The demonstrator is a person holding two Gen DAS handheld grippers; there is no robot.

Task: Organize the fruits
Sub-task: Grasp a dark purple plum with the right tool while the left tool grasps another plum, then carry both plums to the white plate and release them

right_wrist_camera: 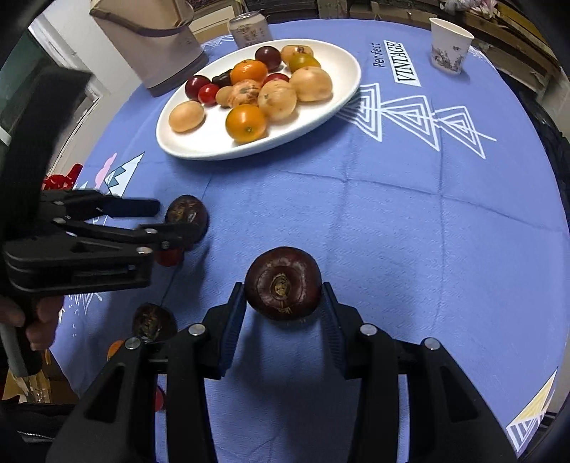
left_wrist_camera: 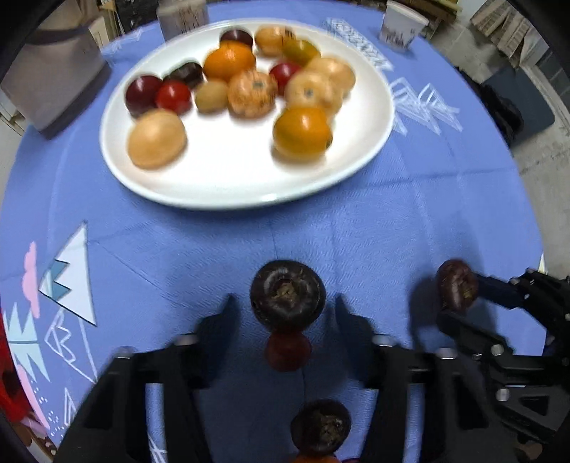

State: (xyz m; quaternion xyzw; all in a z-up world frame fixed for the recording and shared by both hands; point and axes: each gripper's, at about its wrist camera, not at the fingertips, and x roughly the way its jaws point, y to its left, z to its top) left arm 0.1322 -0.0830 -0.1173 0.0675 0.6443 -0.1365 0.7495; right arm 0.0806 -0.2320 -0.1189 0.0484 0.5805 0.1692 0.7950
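A white plate [left_wrist_camera: 228, 185] [right_wrist_camera: 331, 103] holds several orange, tan, red and dark fruits at the far side of the blue cloth. My left gripper [left_wrist_camera: 285, 306] [right_wrist_camera: 167, 217] is open around a dark brown fruit [left_wrist_camera: 288, 294] [right_wrist_camera: 188, 213] on the cloth, fingers apart from it. A small red fruit [left_wrist_camera: 288, 350] [right_wrist_camera: 169, 257] and another dark fruit [left_wrist_camera: 320, 427] [right_wrist_camera: 154, 320] lie nearer. My right gripper [right_wrist_camera: 283, 288] [left_wrist_camera: 459, 295] is shut on a dark brown fruit [right_wrist_camera: 283, 283] [left_wrist_camera: 457, 284], held just above the cloth.
A grey bag [left_wrist_camera: 53, 82] [right_wrist_camera: 156, 42] stands at the back left. A can [left_wrist_camera: 181, 16] [right_wrist_camera: 249, 30] sits behind the plate. A paper cup [left_wrist_camera: 400, 25] [right_wrist_camera: 449, 46] stands at the back right. The round table's edge curves along the right.
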